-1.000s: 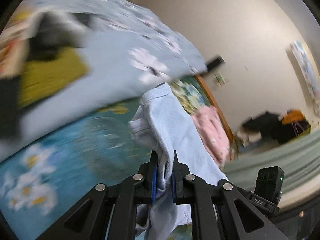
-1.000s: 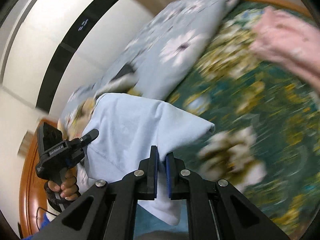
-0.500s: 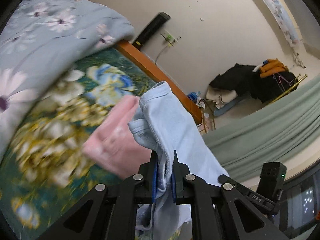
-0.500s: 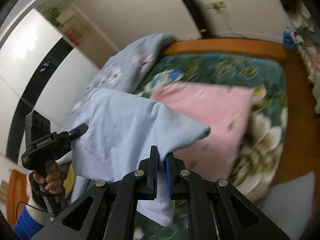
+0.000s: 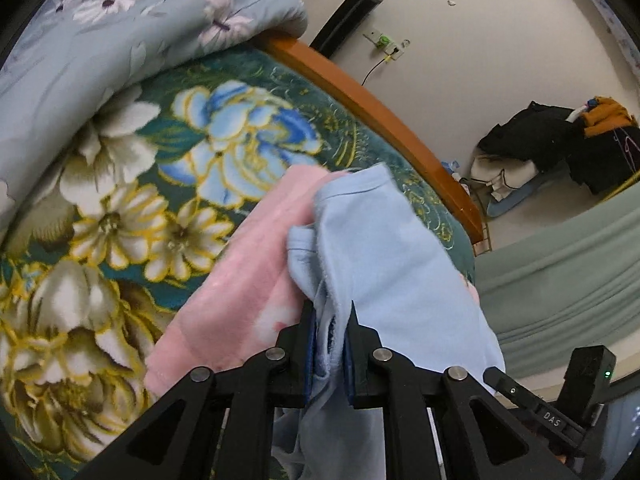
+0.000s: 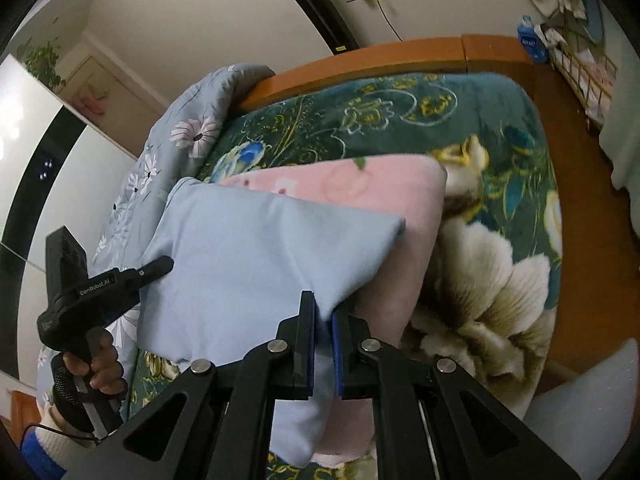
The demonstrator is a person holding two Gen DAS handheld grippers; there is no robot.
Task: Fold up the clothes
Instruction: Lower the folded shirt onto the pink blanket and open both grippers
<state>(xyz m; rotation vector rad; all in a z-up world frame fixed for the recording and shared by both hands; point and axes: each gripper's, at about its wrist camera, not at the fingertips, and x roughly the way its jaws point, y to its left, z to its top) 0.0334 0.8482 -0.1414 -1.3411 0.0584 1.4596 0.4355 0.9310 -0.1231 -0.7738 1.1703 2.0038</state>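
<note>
A folded light blue garment (image 6: 256, 252) hangs between both grippers, just above a folded pink garment (image 6: 360, 184) that lies on the bed. My left gripper (image 5: 329, 314) is shut on one bunched end of the light blue garment (image 5: 384, 248). My right gripper (image 6: 323, 306) is shut on the other edge of it. In the right wrist view a hand grips the left gripper's handle (image 6: 80, 292) at the far left. The pink garment (image 5: 248, 280) shows under and left of the blue cloth in the left wrist view.
The bed has a dark green floral blanket (image 6: 500, 152) and a wooden footboard (image 6: 380, 64). A grey-blue flowered duvet (image 5: 100, 32) is heaped along one side. A pile of dark clothes (image 5: 560, 148) sits on the floor by the wall. A pale pillow (image 6: 580, 412) lies at the lower right.
Both grippers swung across the bed with the blue garment and lowered it over the pink garment. The views have steadied from motion blur.
</note>
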